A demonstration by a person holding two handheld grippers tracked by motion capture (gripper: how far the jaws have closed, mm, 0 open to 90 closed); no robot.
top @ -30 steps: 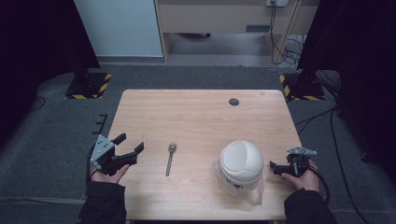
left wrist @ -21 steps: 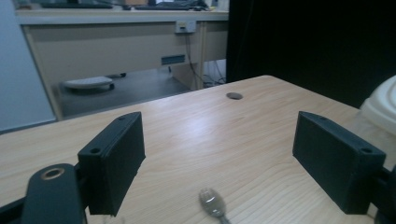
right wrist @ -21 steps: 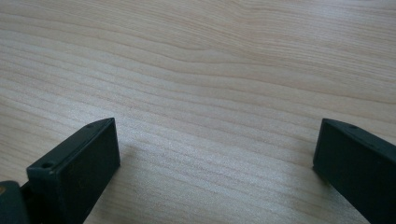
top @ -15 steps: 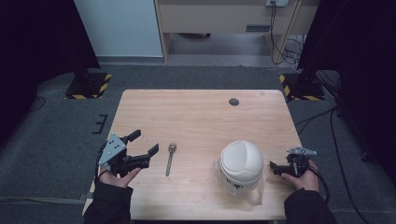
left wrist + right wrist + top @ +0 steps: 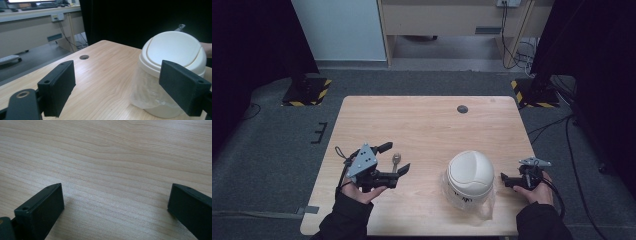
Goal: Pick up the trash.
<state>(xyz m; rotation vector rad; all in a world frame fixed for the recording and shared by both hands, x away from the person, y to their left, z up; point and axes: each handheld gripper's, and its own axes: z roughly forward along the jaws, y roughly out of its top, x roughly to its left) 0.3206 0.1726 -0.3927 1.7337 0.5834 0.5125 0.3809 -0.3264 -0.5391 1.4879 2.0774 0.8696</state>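
Straddling spoon [image 5: 395,159] in high view, left gripper [image 5: 393,159] apart, right gripper [image 5: 504,179] apart over bare table [image 5: 112,157]

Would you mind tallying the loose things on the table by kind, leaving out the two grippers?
Spoons: 1, a metal spoon between the left gripper's open jaws.
Bins: 1, a white swing-lid bin with a clear liner.
Total: 2

Lab-like recording space, black curtains [image 5: 247,55], hazard-striped stand bases [image 5: 307,92], bare wooden table [image 5: 422,125], cables [image 5: 512,30] on carpet
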